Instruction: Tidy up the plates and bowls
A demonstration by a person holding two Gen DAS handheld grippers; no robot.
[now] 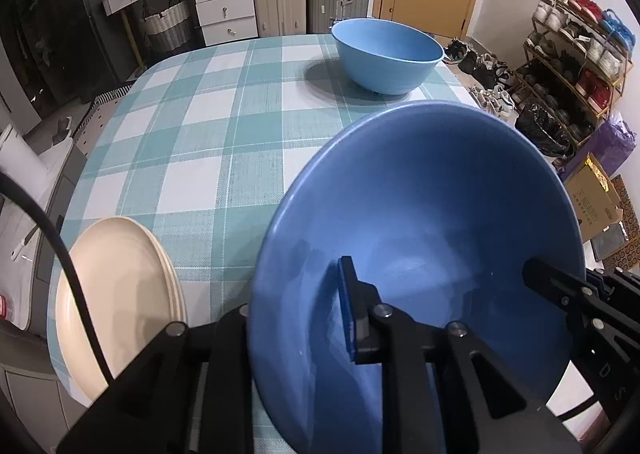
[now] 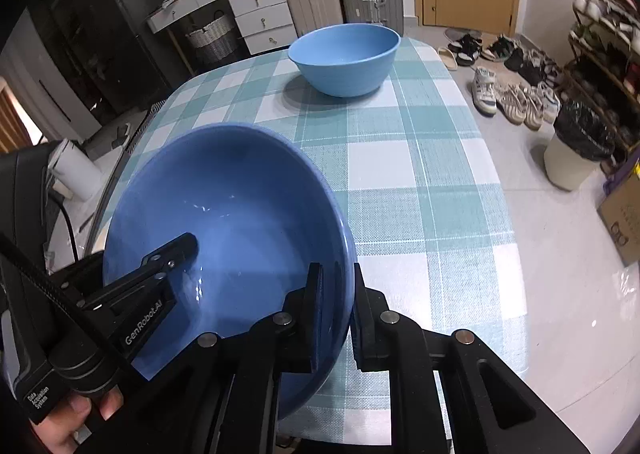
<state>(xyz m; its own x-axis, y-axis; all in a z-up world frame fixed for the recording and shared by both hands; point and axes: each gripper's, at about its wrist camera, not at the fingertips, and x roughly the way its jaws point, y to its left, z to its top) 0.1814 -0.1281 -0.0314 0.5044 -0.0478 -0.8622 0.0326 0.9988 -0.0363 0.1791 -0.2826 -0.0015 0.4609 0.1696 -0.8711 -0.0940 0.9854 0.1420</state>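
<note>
The dark blue bowl (image 1: pixel 420 246) is sitting tilted over the near edge of the worktop (image 1: pixel 208 142), which is wearing a teal-and-white checked cloth. Both grippers are holding it by opposite sides of its rim. The left gripper (image 1: pixel 296 318) is straddling the bowl's left rim, one finger inside the bowl and the other outside; its jaws are standing close about the wall, though whether the pads are still pressing cannot be told. The right gripper (image 2: pixel 336 310) is straddling the right rim in the same way, its jaws narrowly apart with the wall between them, and a sliver of gap seems to be showing beside the outer pad.

In the right wrist view the left gripper's finger is reading "GenRobot.AI", and a label near the person's hand (image 2: pixel 68 422) is reading "Data Acquisition System".

A light blue bowl (image 1: pixel 388 54) is standing upright near the far right corner of the worktop, well apart from the held bowl. A stack of cream plates (image 1: pixel 120 302) is lying at the near left corner, just beside the dark blue bowl.

On the floor to the right, a cardboard box (image 1: pixel 592 198) is showing printed writing too small to read.
</note>
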